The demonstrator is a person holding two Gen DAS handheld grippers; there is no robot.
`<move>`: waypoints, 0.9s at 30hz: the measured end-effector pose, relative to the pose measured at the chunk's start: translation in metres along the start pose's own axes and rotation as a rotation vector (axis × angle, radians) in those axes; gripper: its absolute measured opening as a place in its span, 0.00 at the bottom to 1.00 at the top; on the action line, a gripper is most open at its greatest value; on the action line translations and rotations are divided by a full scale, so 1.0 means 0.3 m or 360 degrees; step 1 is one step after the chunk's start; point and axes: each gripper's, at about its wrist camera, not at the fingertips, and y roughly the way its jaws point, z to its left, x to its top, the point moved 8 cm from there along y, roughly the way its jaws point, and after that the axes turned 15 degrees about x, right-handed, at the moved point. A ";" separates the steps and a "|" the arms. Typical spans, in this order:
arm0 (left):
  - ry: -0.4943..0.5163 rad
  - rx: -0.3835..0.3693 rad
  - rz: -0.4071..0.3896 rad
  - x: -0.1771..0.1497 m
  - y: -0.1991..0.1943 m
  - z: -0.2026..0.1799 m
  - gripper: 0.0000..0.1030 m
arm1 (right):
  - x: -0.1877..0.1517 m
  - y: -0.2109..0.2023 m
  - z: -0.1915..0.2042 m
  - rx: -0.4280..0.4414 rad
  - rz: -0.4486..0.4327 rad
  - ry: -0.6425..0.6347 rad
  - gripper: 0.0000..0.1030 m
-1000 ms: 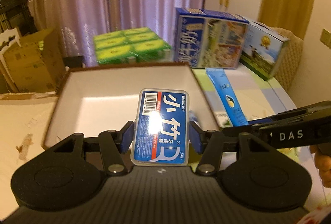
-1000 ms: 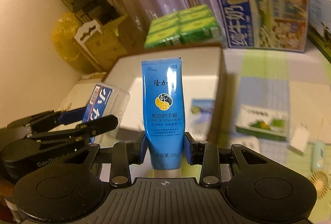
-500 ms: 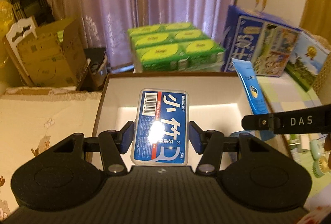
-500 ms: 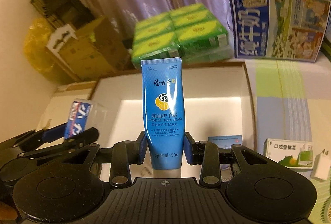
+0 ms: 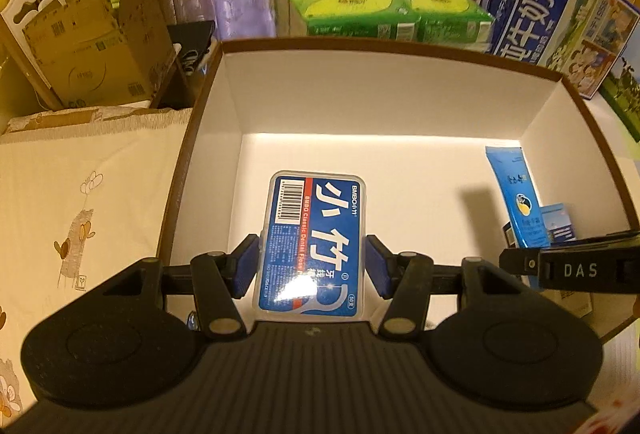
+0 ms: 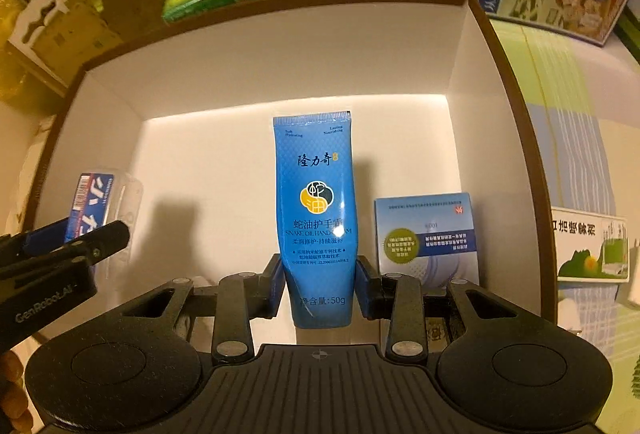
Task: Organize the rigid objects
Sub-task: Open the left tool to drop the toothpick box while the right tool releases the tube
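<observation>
Both grippers have come forward and down since the earlier frames, so the box (image 5: pixel 400 49) now fills each view and you look into it, not across it.

Left gripper (image 5: pixel 312 266): the pads clamp the long sides of the floss case (image 5: pixel 316 242), label up. It hangs above the floor of the box, toward the left wall. Gripping across the narrow width keeps the flat back free to be set down.

Right gripper (image 6: pixel 318 280): the jaws stand narrow, closed on the lower end of the tube (image 6: pixel 316 209), crimped end pointing toward the far wall. Holding it low leaves most of its length clear of the pads.

A carton (image 6: pixel 426 234) already lies at the near right corner of the box, just beside the tube. Judged from this, you should lower the tube left of the carton and keep the case near the left wall, so the two items do not collide.

Outside the right edge, a green-and-white packet (image 6: pixel 588 250) on the table is yet to be stowed.
</observation>
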 end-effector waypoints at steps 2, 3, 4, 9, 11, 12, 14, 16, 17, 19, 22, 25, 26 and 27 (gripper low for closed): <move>0.0010 -0.0001 0.0010 -0.003 0.010 -0.003 0.50 | 0.005 0.007 -0.004 0.0018 -0.0008 0.0009 0.33; 0.0020 -0.0002 0.0011 -0.006 0.016 -0.003 0.51 | 0.005 0.012 -0.011 -0.0005 0.0011 0.0028 0.35; 0.0026 -0.0006 0.0015 -0.006 0.022 -0.005 0.51 | 0.002 0.016 -0.018 -0.0040 0.0026 0.0045 0.43; 0.0092 0.0024 0.0048 -0.019 0.047 -0.025 0.52 | 0.012 0.015 -0.013 -0.0061 0.0001 0.0027 0.57; 0.0092 0.0012 0.0053 -0.023 0.049 -0.028 0.53 | 0.006 0.008 -0.011 -0.0038 0.0007 0.0006 0.57; 0.0089 0.0014 0.0055 -0.024 0.049 -0.028 0.54 | 0.001 0.010 -0.010 -0.0035 0.0015 -0.0003 0.57; 0.0086 0.0014 0.0053 -0.024 0.047 -0.026 0.54 | -0.010 0.005 -0.015 -0.0034 0.0017 -0.0009 0.57; 0.0083 0.0015 0.0050 -0.026 0.039 -0.024 0.55 | -0.019 -0.008 -0.004 -0.0025 0.0016 -0.0020 0.57; 0.0083 0.0016 0.0047 -0.024 0.035 -0.025 0.55 | -0.025 -0.012 0.004 -0.0023 0.0018 -0.0027 0.57; 0.0082 0.0013 0.0041 -0.022 0.026 -0.027 0.55 | -0.034 -0.020 0.007 -0.0018 0.0019 -0.0036 0.57; 0.0076 0.0010 0.0032 -0.021 0.007 -0.027 0.55 | -0.044 -0.033 0.008 -0.0015 0.0012 -0.0037 0.57; 0.0072 -0.0003 0.0020 -0.022 -0.015 -0.029 0.55 | -0.050 -0.051 0.016 0.0002 -0.0001 -0.0041 0.57; 0.0070 -0.0004 0.0017 -0.023 -0.023 -0.030 0.55 | -0.052 -0.058 0.020 0.0009 -0.0008 -0.0048 0.57; 0.0068 -0.0005 0.0012 -0.024 -0.032 -0.029 0.55 | -0.055 -0.066 0.023 0.0014 -0.0014 -0.0055 0.57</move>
